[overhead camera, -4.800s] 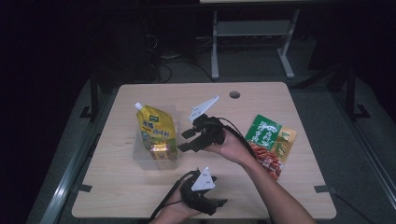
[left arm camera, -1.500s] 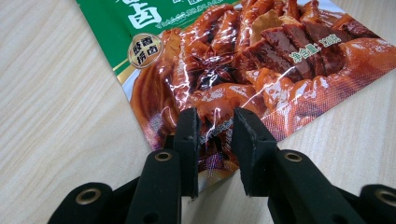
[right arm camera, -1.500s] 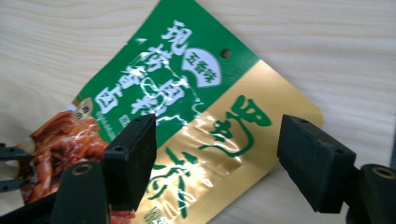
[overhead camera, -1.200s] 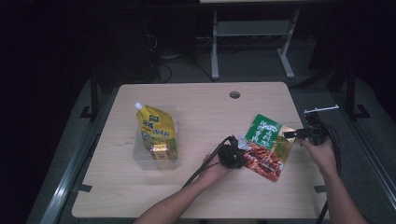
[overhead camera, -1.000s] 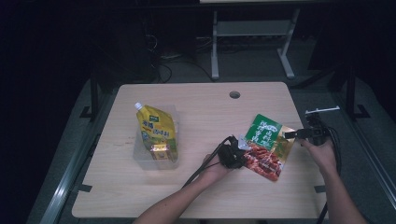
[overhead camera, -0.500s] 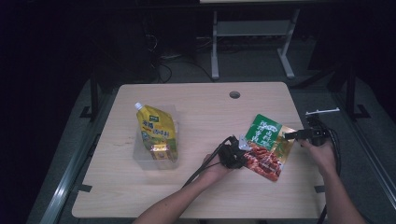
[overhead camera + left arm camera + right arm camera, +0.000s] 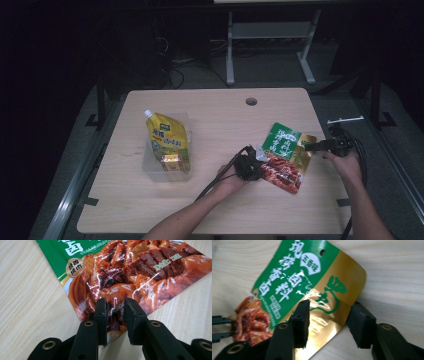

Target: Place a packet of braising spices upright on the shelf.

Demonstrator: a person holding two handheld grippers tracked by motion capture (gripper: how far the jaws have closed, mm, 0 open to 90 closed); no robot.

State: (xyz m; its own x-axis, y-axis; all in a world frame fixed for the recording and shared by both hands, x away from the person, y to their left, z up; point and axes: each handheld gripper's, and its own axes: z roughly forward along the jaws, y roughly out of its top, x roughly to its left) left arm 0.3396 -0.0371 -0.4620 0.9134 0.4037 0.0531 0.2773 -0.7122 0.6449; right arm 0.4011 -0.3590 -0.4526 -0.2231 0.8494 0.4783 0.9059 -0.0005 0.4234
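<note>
- Pinching the packet's near red corner, the left gripper (image 7: pixel 115 315) keeps its narrow jaws on the seasoning pouch (image 7: pixel 286 156), as a second ago.
- Closing lately from wide, the right gripper (image 7: pixel 329 322) now has its jaws half shut astride the pouch's gold edge, pads not yet pressing.
- Lying on the bench (image 7: pixel 220 125) at its right side, the pouch shows green print, "五香味" readable.
- Farther left, a yellow spouted pouch (image 7: pixel 167 142) rests in a clear tray (image 7: pixel 149 170), unmoved.
</note>
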